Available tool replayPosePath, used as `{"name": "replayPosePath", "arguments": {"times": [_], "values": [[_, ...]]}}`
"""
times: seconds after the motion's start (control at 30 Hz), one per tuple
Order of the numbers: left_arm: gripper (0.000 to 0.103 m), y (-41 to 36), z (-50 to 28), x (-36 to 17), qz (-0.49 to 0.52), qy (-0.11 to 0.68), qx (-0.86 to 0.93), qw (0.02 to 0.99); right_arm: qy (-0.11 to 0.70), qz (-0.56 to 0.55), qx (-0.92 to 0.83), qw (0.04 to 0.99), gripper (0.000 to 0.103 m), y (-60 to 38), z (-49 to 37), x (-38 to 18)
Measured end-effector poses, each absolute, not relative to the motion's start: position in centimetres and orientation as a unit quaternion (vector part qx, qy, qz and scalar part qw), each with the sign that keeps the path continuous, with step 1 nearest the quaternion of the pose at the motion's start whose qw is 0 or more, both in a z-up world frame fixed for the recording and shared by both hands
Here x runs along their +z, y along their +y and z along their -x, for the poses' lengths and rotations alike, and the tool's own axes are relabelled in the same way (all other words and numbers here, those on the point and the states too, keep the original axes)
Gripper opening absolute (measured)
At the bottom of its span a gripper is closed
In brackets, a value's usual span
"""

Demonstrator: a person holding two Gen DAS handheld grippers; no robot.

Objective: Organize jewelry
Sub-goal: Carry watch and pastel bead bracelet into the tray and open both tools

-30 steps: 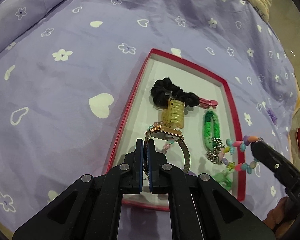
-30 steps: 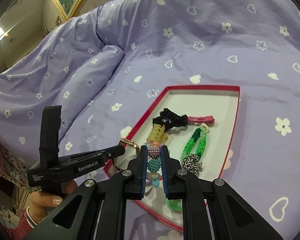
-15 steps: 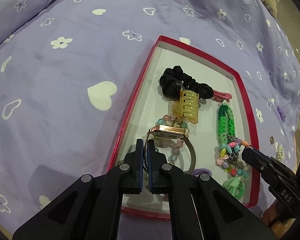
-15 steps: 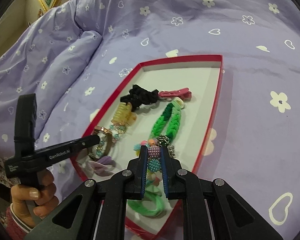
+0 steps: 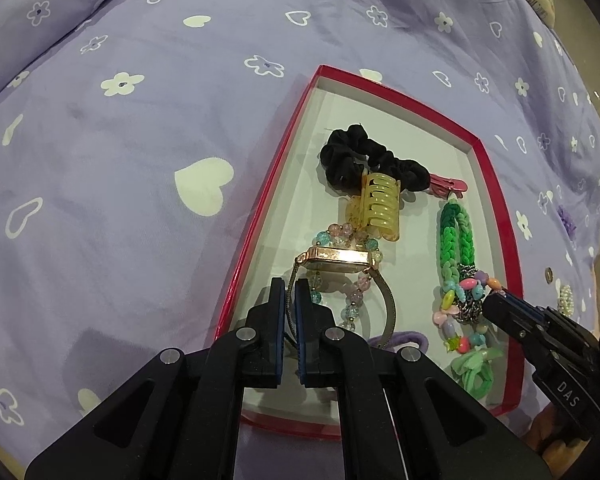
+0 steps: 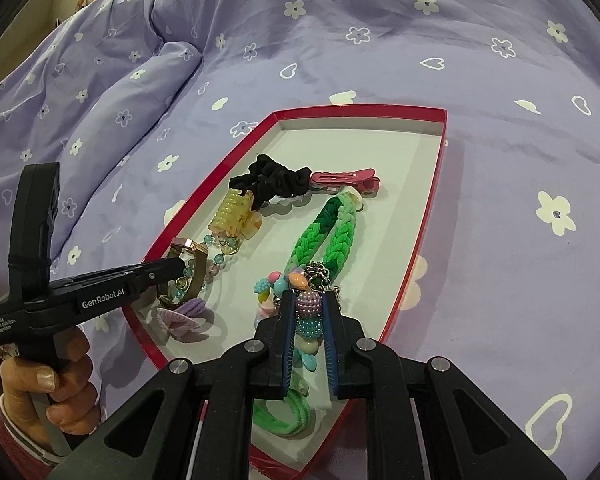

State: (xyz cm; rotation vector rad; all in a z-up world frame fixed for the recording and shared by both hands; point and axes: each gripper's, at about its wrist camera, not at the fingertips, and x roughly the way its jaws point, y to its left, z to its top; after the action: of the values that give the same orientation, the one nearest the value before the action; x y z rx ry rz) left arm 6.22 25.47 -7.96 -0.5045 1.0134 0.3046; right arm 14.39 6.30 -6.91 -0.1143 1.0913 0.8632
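Over the red tray [image 5: 496, 184], left tool [image 5: 289, 300] grips the watch [image 5: 340, 258] band, right tool [image 6: 309, 312] grips the beaded bracelet [image 6: 307, 314]; lower both before releasing.

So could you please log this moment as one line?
left claw: shut on watch | right claw: shut on beaded bracelet | both over red tray

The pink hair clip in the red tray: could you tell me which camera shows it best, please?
The right wrist view shows the pink hair clip best: its whole length lies unobstructed beside the black scrunchie. In the left wrist view, the clip is small, with one end tucked behind the scrunchie.
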Motion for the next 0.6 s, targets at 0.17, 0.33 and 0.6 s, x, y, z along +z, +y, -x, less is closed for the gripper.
{"name": "replayPosePath", "arguments": {"times": [0.17, 0.33, 0.6], "values": [[0.006, 25.5, -6.2, -7.92, 0.238, 0.479, 0.144, 0.833, 0.504, 0.053, 0.397, 0.765, 0.015, 6.38, -14.45, -6.92], [0.013, 25.59, -6.02, -7.76, 0.242, 0.475, 0.145, 0.833, 0.506, 0.046, 0.399, 0.763, 0.029, 6.35, -14.38, -6.8], [0.02, 25.34, -5.83, -7.35, 0.234, 0.474, 0.145, 0.836, 0.501, 0.033, 0.406, 0.763, 0.035, 6.1, -14.02, -6.12]]}}
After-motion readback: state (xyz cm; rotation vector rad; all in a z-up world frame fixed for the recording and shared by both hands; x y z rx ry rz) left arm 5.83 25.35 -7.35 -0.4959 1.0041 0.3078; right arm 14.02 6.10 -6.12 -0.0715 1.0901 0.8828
